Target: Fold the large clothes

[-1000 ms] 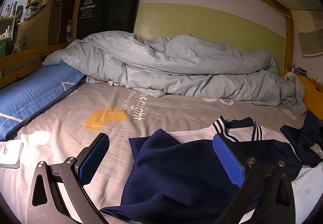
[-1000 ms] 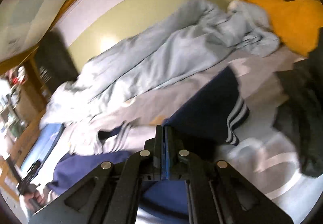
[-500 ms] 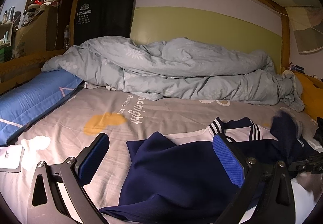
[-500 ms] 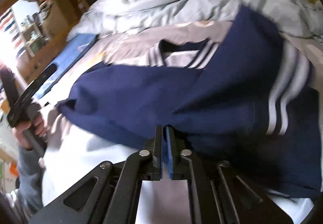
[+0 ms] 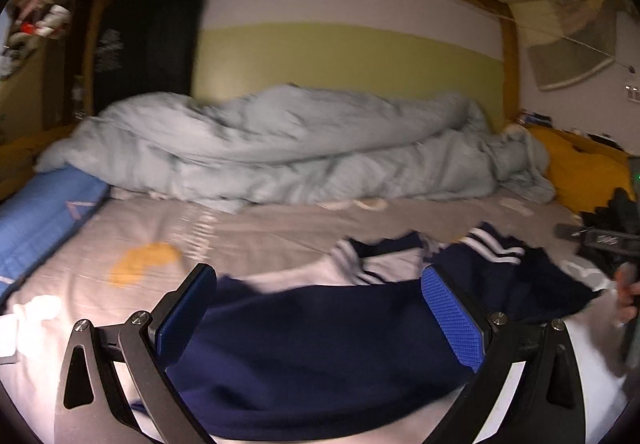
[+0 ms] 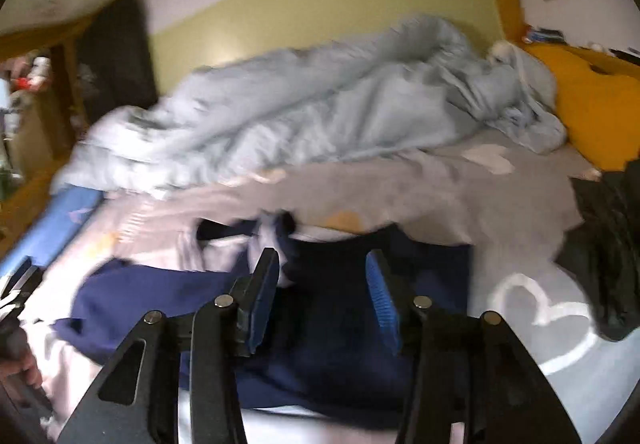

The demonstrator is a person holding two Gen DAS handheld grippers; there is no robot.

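We are letting go with the right tool [image 6: 322, 288], its jaws opening over the navy top [image 6: 320, 344] with no cloth pinched between them, while the left tool [image 5: 318, 308] is hanging wide and empty above the same top, which is lying on the bed [image 5: 280, 228] in front of the duvet [image 5: 280, 152]. To fold this well, we are judging that both tools should next pinch one straight edge apiece, keeping the striped cuff [image 5: 494, 246] flat and the layers square.

one navy garment [image 5: 320, 344], one duvet [image 5: 280, 152], two tongs [image 5: 320, 316]
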